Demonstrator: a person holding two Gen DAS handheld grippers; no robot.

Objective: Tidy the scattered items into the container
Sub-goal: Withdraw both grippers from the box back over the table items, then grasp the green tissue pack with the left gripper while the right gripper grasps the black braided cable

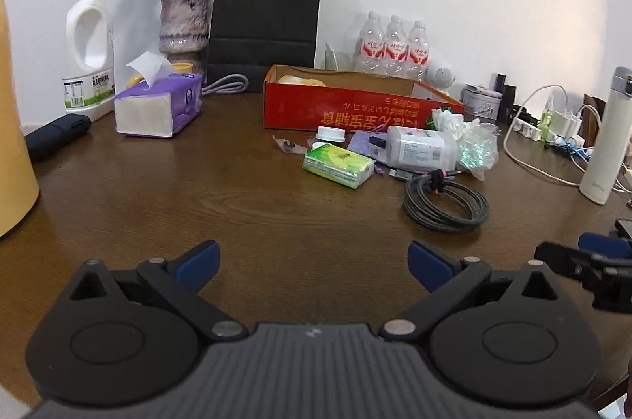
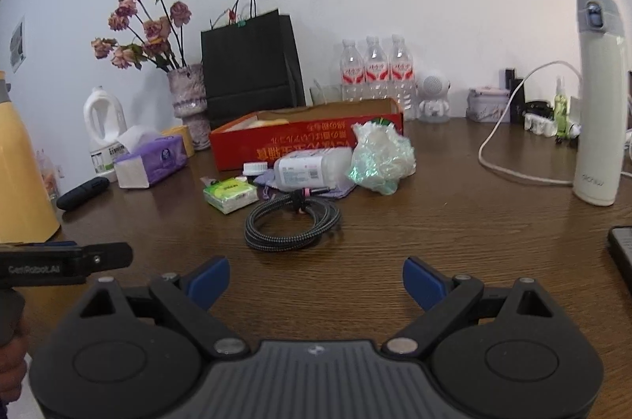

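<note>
An open red cardboard box (image 1: 347,105) (image 2: 300,142) stands at the back of the brown table. Scattered in front of it lie a green tissue pack (image 1: 338,166) (image 2: 230,194), a white bottle on its side (image 1: 420,147) (image 2: 312,167), a white-capped small bottle (image 1: 330,134), a purple pouch (image 1: 365,142), a crumpled iridescent plastic bag (image 1: 476,146) (image 2: 381,158) and a coiled dark cable (image 1: 445,203) (image 2: 292,221). My left gripper (image 1: 314,263) is open and empty, well short of the items. My right gripper (image 2: 316,279) is open and empty, just short of the cable.
Along the back stand a purple tissue box (image 1: 160,109), a white jug (image 1: 89,59), a flower vase (image 1: 183,24), a black paper bag (image 1: 264,24) and water bottles (image 1: 391,44). A white thermos (image 2: 596,103), chargers and white cords (image 1: 553,126) crowd the right; a yellow container (image 1: 14,142) stands left.
</note>
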